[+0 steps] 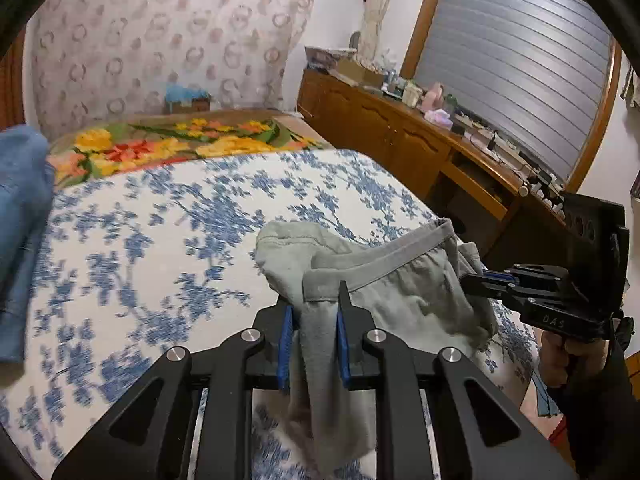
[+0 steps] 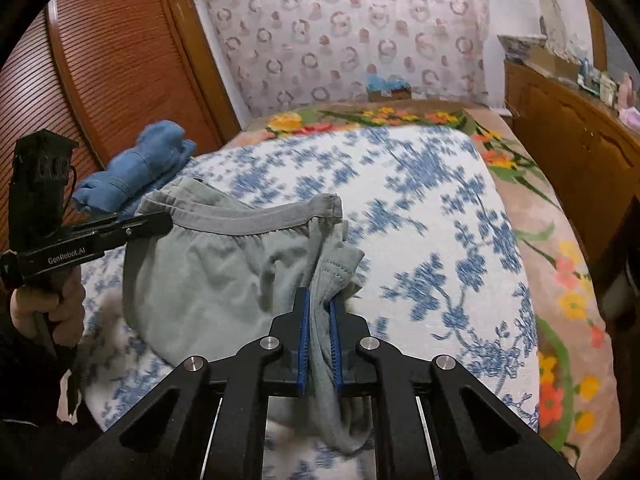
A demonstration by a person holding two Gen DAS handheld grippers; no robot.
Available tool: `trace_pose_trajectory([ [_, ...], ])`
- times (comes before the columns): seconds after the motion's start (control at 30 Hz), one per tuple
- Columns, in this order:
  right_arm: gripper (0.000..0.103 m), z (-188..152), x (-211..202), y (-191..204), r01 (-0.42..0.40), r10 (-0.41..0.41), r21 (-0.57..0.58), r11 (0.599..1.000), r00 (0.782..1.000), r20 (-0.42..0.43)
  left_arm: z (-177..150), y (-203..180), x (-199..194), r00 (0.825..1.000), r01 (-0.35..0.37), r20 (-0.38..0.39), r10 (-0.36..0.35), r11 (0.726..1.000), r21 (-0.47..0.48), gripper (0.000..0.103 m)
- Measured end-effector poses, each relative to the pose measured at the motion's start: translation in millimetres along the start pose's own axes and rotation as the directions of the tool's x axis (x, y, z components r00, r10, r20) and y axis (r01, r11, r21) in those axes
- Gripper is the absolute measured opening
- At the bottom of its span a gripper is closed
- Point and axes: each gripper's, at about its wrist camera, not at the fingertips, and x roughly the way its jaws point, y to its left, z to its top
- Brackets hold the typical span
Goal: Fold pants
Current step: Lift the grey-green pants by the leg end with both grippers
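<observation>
The left gripper [image 1: 316, 312] has its jaws closed almost fully on one end of the waistband of the grey pants [image 1: 400, 292]. The right gripper [image 2: 320, 320] has its jaws pinched nearly shut on a bunch of cloth at the other end. The pants hang between the two grippers, above the bed [image 1: 160, 248] near its right edge, and the waistband is stretched between them. The legs fall down under the jaws and out of view. The right grip holds several crumpled layers, so one layer may slip out if the cloth is pulled tight. If the hands separate unevenly, the waistband can twist. The hanging legs may also drag and fold badly on the bedcover.
</observation>
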Motion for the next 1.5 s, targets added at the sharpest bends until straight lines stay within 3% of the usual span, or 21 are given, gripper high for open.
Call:
trace_pose_trajectory([
  [0.33,0.009,-2.9,-18.8,45.0,-0.068,0.071,-0.073,0.995,0.997,0.043,-17.0,13.2,-65.9,0.995,-0.046,0.09,0.047,0.999,-0.016,0.02],
  [0.63,0.009,0.6,-9.8,76.3,-0.123,0.129,-0.122,0.985,0.991,0.043,-34.8,31.1,-98.3,0.988,-0.098,0.119,0.103,0.994,-0.044,0.02],
  [1.17,0.009,14.5,4.6,83.8,-0.136,0.151,-0.178,0.975,0.986,0.072,-27.2,38.8,-124.7,0.972,-0.141,0.184,0.147,0.989,-0.045,0.02],
  [1.5,0.009,26.6,30.8,79.1,-0.142,0.151,-0.174,0.975,0.987,0.044,-18.6,49.4,-108.0,0.975,-0.158,0.154,0.163,0.987,-0.042,0.02],
])
